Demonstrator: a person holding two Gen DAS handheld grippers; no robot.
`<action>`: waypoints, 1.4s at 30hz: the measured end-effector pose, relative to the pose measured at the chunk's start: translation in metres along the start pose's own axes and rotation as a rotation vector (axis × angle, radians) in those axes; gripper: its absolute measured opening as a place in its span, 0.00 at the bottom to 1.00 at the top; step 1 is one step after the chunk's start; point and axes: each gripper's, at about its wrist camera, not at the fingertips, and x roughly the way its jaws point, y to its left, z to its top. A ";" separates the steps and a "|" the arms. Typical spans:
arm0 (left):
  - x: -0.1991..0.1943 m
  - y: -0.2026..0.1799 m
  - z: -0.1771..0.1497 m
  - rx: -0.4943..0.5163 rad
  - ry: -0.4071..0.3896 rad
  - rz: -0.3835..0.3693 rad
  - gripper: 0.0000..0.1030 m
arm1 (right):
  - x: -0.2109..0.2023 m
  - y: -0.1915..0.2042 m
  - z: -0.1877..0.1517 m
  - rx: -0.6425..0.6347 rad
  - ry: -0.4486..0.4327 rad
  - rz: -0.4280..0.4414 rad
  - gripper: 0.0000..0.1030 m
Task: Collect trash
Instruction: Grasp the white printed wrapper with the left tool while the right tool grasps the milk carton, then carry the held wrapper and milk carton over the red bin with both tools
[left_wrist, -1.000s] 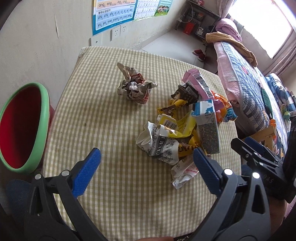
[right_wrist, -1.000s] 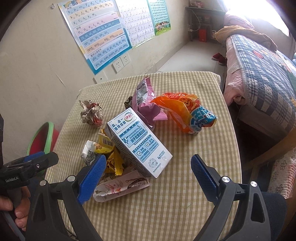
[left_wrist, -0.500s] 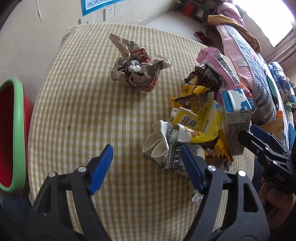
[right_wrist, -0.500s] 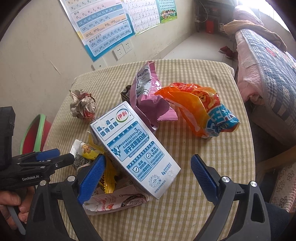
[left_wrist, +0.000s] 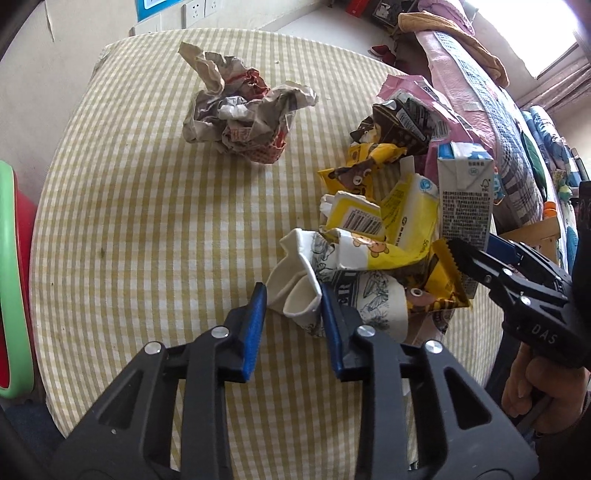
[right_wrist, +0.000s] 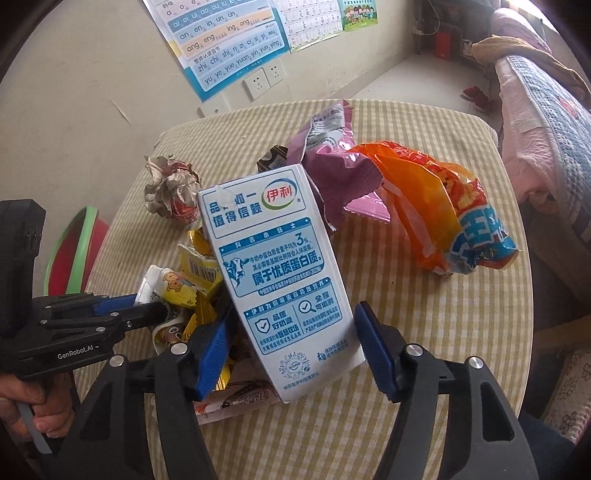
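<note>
glossy foil wrappers, crumpled matt paper, woven tablecloth.

So the crumpled paper ball sat on its own toward the far side of the counter, well apart from the wrapper heap to its right. The milk carton lay on that heap, snack bags behind it. The basin was off the counter's left edge.

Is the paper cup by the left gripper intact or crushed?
Crushed: the paper cup lies on its side, its rim folded flat, between the left gripper pads.
</note>
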 end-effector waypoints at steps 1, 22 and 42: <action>-0.002 0.000 -0.001 0.002 -0.004 0.004 0.19 | -0.002 0.001 -0.001 -0.003 -0.004 0.002 0.59; -0.073 0.015 -0.026 -0.052 -0.143 0.013 0.18 | -0.064 0.027 -0.008 -0.023 -0.117 0.021 0.55; -0.142 0.057 -0.041 -0.137 -0.293 0.037 0.18 | -0.087 0.100 0.003 -0.116 -0.179 0.039 0.55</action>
